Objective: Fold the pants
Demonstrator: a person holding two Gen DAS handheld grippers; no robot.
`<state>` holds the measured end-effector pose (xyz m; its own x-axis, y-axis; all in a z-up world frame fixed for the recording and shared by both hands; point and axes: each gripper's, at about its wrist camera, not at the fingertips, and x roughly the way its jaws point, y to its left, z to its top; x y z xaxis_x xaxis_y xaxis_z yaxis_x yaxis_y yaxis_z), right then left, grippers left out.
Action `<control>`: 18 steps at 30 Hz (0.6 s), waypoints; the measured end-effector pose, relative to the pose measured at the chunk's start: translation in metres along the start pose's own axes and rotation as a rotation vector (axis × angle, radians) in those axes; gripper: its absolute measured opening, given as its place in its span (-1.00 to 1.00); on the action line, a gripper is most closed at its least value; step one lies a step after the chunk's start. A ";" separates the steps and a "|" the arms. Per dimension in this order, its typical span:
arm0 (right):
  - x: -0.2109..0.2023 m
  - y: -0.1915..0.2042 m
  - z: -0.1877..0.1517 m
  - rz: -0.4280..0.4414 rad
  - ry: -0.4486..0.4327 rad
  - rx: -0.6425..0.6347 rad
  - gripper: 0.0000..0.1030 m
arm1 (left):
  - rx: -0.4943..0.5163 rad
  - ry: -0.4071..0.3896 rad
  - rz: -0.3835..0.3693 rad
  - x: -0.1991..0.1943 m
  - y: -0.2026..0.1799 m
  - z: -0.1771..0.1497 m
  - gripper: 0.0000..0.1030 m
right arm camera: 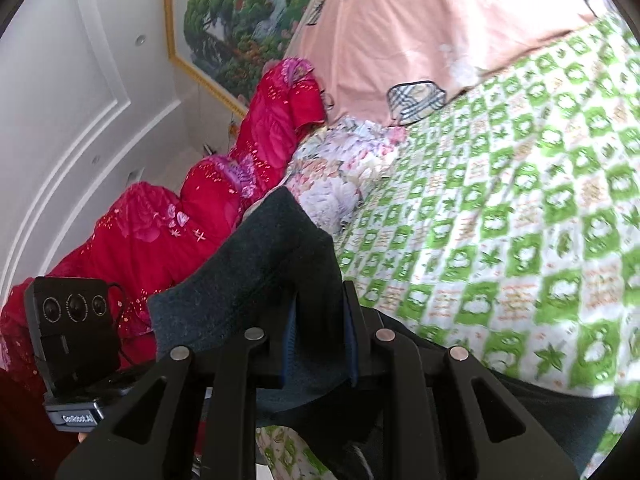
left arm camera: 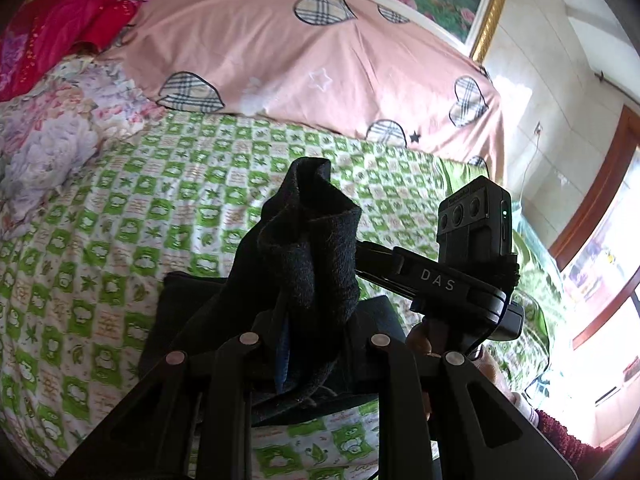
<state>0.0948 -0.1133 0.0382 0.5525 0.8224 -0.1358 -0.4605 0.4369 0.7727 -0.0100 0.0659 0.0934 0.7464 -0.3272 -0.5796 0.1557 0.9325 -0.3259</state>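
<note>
The pants are dark, fuzzy fabric (left arm camera: 308, 248), bunched up between the fingers of my left gripper (left arm camera: 316, 312), which is shut on them above the bed. Part of the pants lies flat on the sheet below (left arm camera: 188, 308). In the left wrist view the right gripper (left arm camera: 404, 268) reaches in from the right, close beside the same bunch of cloth. In the right wrist view my right gripper (right arm camera: 320, 320) is shut on a fold of the dark pants (right arm camera: 260, 280), which drape over its fingers and hide the tips. The left gripper's camera block (right arm camera: 74, 328) shows at the lower left.
The bed wears a green-and-white checked sheet (left arm camera: 120, 220). A pink quilt with plaid hearts (left arm camera: 300, 60) lies across the far side, a red flowered quilt (right arm camera: 168, 232) and a pale floral one (left arm camera: 48, 140) to the left. A framed painting (right arm camera: 240, 20) hangs on the wall.
</note>
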 end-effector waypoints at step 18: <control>-0.055 -0.052 -0.017 -0.120 -0.058 0.104 -0.57 | 0.161 0.073 0.004 0.066 -0.054 -0.030 -0.61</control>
<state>0.0761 -0.1751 -0.0050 0.6399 0.7427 -0.1973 -0.3159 0.4882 0.8136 0.0118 -0.0107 0.0504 0.6993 -0.3281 -0.6351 0.2586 0.9444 -0.2032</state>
